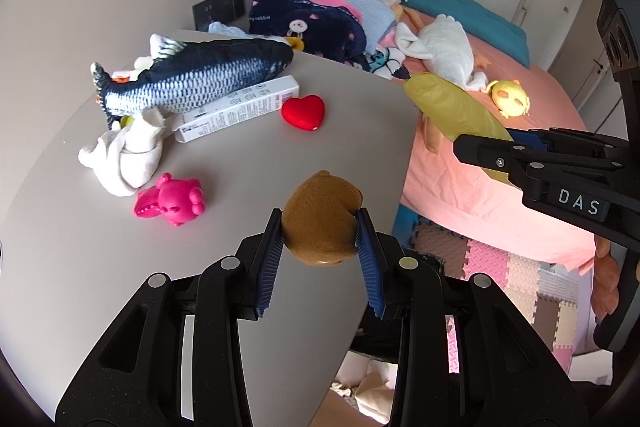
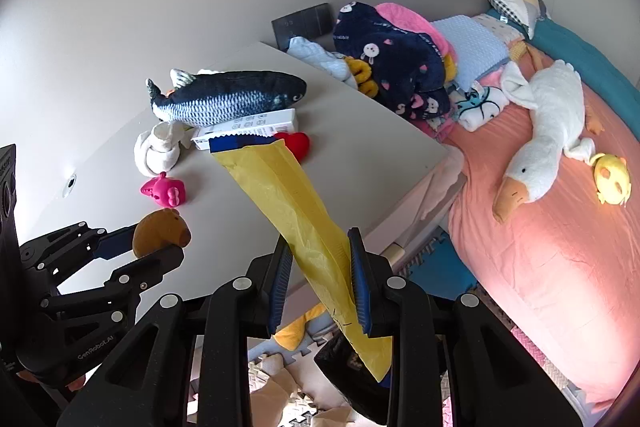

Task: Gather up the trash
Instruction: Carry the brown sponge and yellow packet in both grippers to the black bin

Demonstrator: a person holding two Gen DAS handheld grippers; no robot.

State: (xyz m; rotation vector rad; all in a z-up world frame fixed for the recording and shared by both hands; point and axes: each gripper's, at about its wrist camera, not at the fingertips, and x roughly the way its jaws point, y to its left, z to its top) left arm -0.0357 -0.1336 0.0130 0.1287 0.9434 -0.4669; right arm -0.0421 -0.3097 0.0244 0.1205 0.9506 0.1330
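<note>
My left gripper point(image 1: 319, 227) is shut on a small brown plush toy point(image 1: 322, 217), held above the near edge of the grey table point(image 1: 352, 99); the same toy point(image 2: 160, 231) and left gripper point(image 2: 158, 243) show at the lower left of the right wrist view. My right gripper point(image 2: 318, 259) is shut on a long yellow wrapper with a blue serrated end point(image 2: 288, 195), which sticks up and away over the table. That wrapper point(image 1: 452, 109) and the right gripper point(image 1: 486, 149) appear at the right of the left wrist view. A crumpled white tissue point(image 1: 124, 157) lies on the table.
On the table lie a plush fish point(image 1: 196, 75), a white carton point(image 1: 244, 107), a red heart point(image 1: 303, 111) and a pink toy point(image 1: 172, 199). A pink bed point(image 2: 560, 227) to the right holds a goose plush point(image 2: 548, 131), a yellow chick point(image 2: 610, 183) and folded clothes. Foam mats point(image 1: 520, 275) cover the floor.
</note>
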